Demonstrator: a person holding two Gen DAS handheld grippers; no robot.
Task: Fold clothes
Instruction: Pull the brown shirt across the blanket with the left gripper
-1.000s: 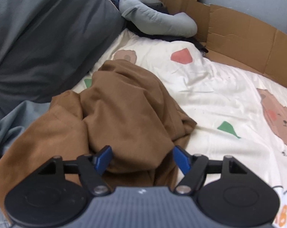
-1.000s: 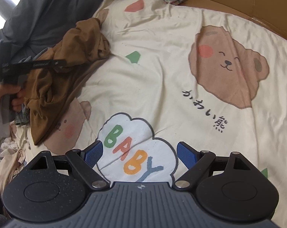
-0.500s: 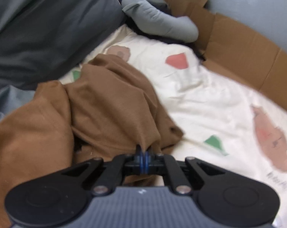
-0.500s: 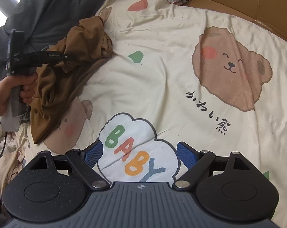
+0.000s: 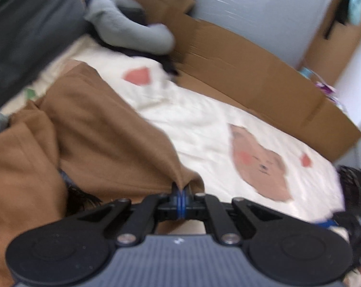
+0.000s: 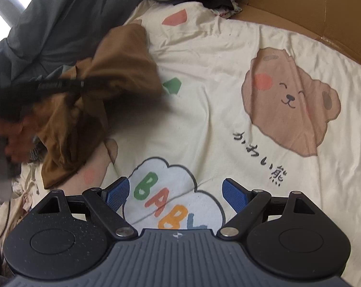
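Observation:
A crumpled brown garment [image 5: 84, 138] lies on the left part of a cream bear-print sheet [image 5: 204, 124]. My left gripper [image 5: 181, 195] is shut on a pinched edge of the brown garment and holds it lifted. In the right wrist view the brown garment [image 6: 113, 83] hangs bunched from the blurred left gripper [image 6: 80, 85] at the left. My right gripper [image 6: 175, 195] is open and empty above the "BABY" cloud print [image 6: 173, 203], apart from the garment.
Dark grey bedding [image 5: 25, 35] rises at the left. A grey neck pillow [image 5: 132, 31] lies at the far end. Cardboard walls [image 5: 252, 76] line the far and right sides. Pale clothes [image 6: 10, 205] are heaped at the lower left.
My left gripper closed on the brown garment's edge, then lifted and swung it toward the right over the sheet. My right gripper stayed open over the cloud print.

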